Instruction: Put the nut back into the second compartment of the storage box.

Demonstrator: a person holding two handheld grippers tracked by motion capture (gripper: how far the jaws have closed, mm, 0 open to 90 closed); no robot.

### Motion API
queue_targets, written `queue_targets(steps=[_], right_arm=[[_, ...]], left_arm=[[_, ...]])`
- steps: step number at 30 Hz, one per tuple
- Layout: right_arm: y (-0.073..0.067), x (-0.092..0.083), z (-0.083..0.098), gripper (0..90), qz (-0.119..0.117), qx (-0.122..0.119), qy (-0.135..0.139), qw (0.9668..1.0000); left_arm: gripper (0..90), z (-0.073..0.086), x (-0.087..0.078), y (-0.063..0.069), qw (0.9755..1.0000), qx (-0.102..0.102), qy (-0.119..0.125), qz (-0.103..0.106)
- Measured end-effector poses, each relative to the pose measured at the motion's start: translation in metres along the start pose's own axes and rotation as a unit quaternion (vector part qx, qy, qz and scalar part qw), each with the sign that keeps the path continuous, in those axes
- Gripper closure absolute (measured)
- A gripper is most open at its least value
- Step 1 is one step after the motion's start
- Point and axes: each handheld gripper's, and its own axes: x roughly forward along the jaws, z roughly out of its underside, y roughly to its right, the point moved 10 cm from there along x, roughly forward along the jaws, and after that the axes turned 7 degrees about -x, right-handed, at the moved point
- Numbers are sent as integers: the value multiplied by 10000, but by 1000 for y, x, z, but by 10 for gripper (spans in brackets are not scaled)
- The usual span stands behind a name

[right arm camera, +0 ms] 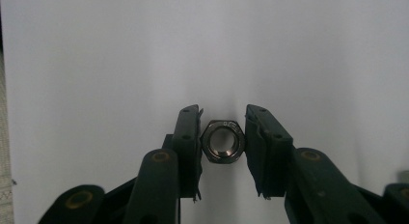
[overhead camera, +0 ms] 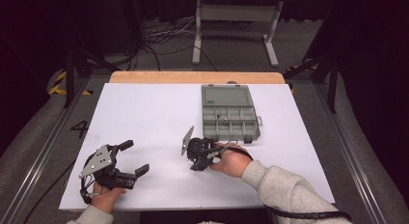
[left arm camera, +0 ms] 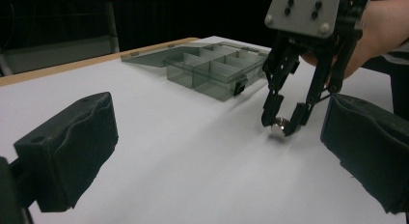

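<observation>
Nearest you, at about seven o'clock on the white table [overhead camera: 154, 118], your left gripper [overhead camera: 134, 159] rests low with its jaws spread wide and nothing between them; its padded fingers [left arm camera: 72, 147] stand far apart in the left gripper view.

Further in, near the middle of the table, your right gripper [overhead camera: 197, 162] points down at the surface. Its jaws are pressed in on a steel hex nut [right arm camera: 223, 141], one pad against each of two opposite flats, so the nut is gripped side to side with its bore facing the camera. From the left gripper view, the nut [left arm camera: 278, 129] sits right at the tabletop between the tips of the right gripper [left arm camera: 284, 125]; whether it has cleared the surface, you cannot tell.

Beyond that, at roughly one o'clock from the right gripper and just past your right hand [overhead camera: 233, 161], the grey compartment box [overhead camera: 230, 121] lies open, its lid folded flat toward the far edge.
</observation>
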Motion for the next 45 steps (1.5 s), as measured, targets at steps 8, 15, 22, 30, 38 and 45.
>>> queue_targets(steps=[8,15,22,30,38,45], right_arm=[[22,-33,-6,677,355,99,248,9990],[51,-59,-6,678,720,278,372,9963],[100,-78,9,677,1133,776,409,9897],[141,-82,29,677,1392,1266,341,9815],[172,-81,58,676,1537,1794,203,9715],[181,-71,73,676,1507,2031,122,9674]], left_arm=[[4,0,0,-1,10000,-3,-8,4],[4,0,0,0,10000,-29,5,-5],[4,1,0,-2,10000,-44,4,-14],[4,1,-1,-2,10000,-60,18,-6],[4,1,-1,-2,10000,-60,4,6],[4,1,-2,-2,10000,-62,4,0]])
